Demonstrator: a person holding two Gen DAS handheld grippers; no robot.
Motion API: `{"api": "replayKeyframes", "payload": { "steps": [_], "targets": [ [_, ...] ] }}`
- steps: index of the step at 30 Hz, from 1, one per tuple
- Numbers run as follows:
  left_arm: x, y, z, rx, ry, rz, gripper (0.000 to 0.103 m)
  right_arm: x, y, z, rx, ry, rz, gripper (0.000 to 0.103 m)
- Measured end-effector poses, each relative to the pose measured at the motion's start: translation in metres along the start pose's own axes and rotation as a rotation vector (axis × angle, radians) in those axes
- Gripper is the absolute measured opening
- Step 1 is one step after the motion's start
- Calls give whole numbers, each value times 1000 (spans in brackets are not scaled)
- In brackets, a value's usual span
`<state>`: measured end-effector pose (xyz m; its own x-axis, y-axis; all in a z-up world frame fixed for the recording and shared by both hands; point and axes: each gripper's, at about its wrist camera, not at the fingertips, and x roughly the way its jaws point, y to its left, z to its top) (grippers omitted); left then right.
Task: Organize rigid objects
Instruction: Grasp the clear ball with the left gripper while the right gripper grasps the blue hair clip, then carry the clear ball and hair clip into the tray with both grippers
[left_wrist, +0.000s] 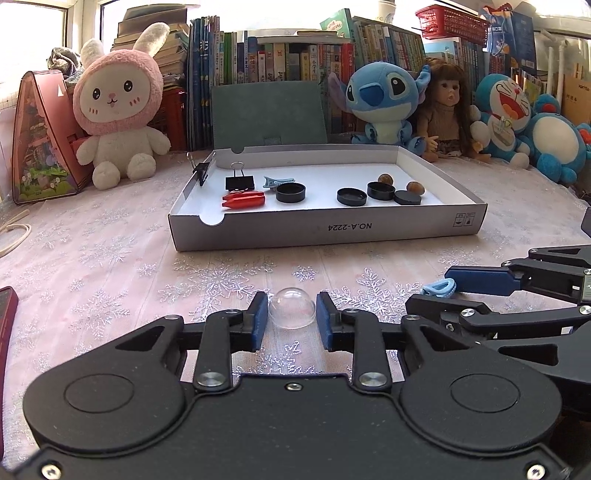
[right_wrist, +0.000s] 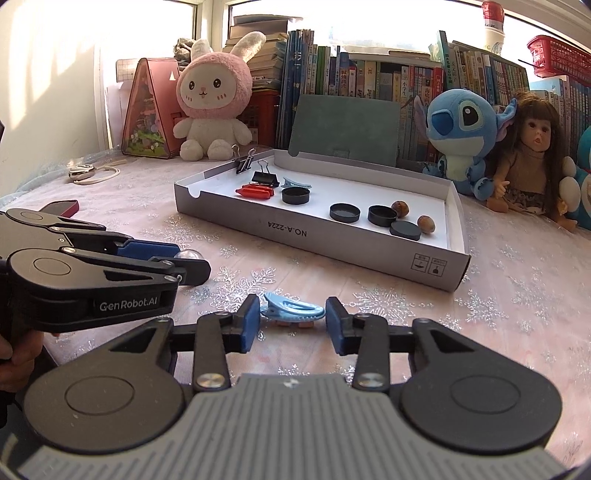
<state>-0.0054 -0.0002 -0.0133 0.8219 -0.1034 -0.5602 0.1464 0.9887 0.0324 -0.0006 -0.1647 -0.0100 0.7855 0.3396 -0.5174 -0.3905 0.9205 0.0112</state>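
Your left gripper (left_wrist: 291, 319) brackets the dome (left_wrist: 291, 308) at twelve o'clock, jaws apart; your right gripper (right_wrist: 291, 319), also apart, brackets the clip (right_wrist: 291, 308). Squeezed off-centre, the smooth dome could squirt out.

Both wrist cameras sit low over the surface (left_wrist: 110, 236), looking past their fingers at the shared tray (left_wrist: 325, 227) (right_wrist: 303, 236) ahead.

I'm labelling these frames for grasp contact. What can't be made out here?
- Left wrist view: whether the left gripper touches the clear dome; the gaps are too thin to judge.
- Right wrist view: underside of the blue hair clip, hidden by its own top.
- Left wrist view: red object, cut by the left edge.
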Motion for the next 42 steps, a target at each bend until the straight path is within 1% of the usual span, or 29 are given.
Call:
{"api": "replayKeyframes", "payload": {
  "steps": [5,10,14,22,26,34,38,42],
  "targets": [
    [-2,2,4,-18,11,-22,27,0,-1,1,7,-3,-10,45],
    [-5,4,11,-22,7,-22,27,-1,-5,6,28,-11,-22,45],
    [-4,10,22,-49,10,-34,26,0,-9,14,37,-18,-35,44],
    [-2,21,45,-82,-9,-51,26,2,-17,30,59,-42,-56,44],
    [1,22,55,-83,-13,-55,26,4,-22,38,73,-47,-60,44],
    [19,25,80,-92,-9,-63,26,14,-40,58,87,-33,-85,44],
    [37,31,98,-125,10,-90,26,24,-54,72,119,-14,-97,44],
    [59,36,117,-142,28,-93,26,39,-69,88,173,6,-104,44]
  ]
}}
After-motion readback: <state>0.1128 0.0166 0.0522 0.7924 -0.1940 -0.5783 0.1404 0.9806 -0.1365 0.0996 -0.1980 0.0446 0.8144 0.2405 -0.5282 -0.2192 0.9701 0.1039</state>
